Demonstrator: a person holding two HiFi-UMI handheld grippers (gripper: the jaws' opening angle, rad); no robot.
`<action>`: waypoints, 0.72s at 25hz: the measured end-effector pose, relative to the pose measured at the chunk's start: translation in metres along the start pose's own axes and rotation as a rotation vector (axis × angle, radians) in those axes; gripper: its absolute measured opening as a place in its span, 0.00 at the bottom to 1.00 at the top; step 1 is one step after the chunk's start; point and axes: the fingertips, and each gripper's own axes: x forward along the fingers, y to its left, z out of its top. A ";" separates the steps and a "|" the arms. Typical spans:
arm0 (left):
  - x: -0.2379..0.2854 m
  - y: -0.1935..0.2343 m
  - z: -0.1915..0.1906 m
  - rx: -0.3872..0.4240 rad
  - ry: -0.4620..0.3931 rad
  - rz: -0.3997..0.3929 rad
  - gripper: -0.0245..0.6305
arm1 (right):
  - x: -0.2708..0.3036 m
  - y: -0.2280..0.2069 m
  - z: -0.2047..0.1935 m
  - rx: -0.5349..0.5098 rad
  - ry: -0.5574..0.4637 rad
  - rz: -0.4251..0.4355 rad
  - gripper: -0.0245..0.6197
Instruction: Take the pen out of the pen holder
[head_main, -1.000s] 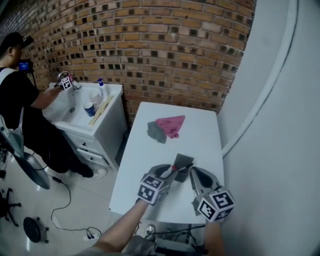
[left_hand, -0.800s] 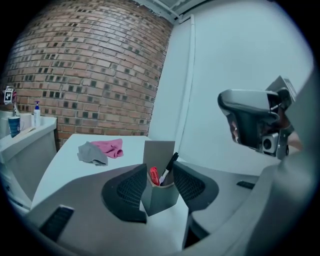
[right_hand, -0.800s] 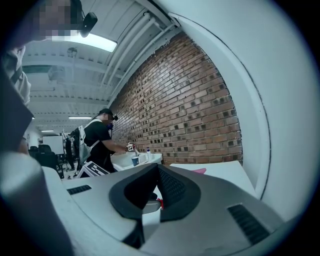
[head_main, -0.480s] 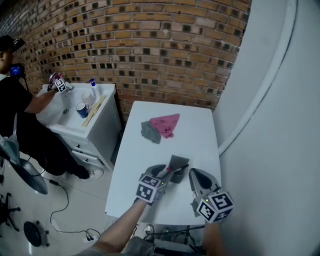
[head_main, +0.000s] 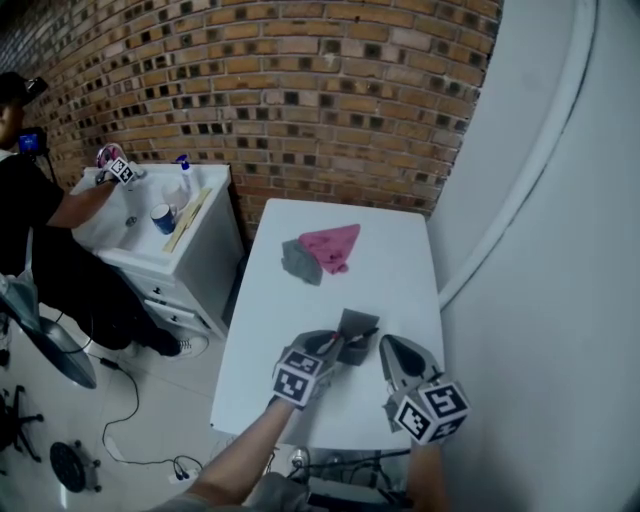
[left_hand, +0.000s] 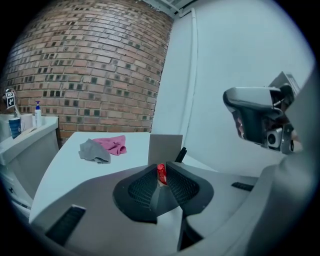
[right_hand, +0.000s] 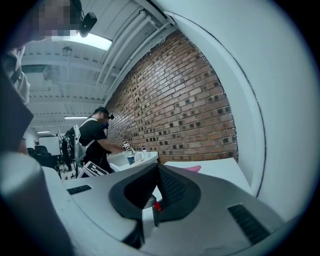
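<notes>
A grey square pen holder (head_main: 357, 328) stands on the white table (head_main: 300, 300), near its front edge. From the holder (left_hand: 165, 146) a red-ended pen (left_hand: 161, 174) leans toward me, and a black pen (left_hand: 181, 154) sticks out beside it. My left gripper (head_main: 334, 346) reaches the holder from the front left. Its jaws are closing, and its tips (left_hand: 161, 169) pinch the red pen's end. My right gripper (head_main: 386, 346) hovers just right of the holder with its jaws together (right_hand: 156, 167) and nothing in them.
A pink cloth (head_main: 333, 246) and a grey cloth (head_main: 301, 262) lie farther back on the table. To the left, a person in black (head_main: 45, 230) works at a white sink cabinet (head_main: 165, 240). A brick wall runs behind; a white wall (head_main: 560, 250) stands close on the right.
Both grippers have sunk slightly toward the table. The left jaws, open around the pen's end before, have narrowed onto it.
</notes>
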 end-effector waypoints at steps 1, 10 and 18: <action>0.000 0.000 0.000 0.002 0.000 0.000 0.13 | 0.000 0.000 0.001 0.002 0.001 -0.003 0.04; -0.003 -0.003 0.004 0.011 -0.017 -0.001 0.11 | 0.001 -0.001 0.001 -0.004 -0.004 0.006 0.04; -0.020 -0.004 0.017 0.020 -0.044 0.000 0.11 | -0.007 0.002 0.008 -0.013 -0.017 -0.002 0.04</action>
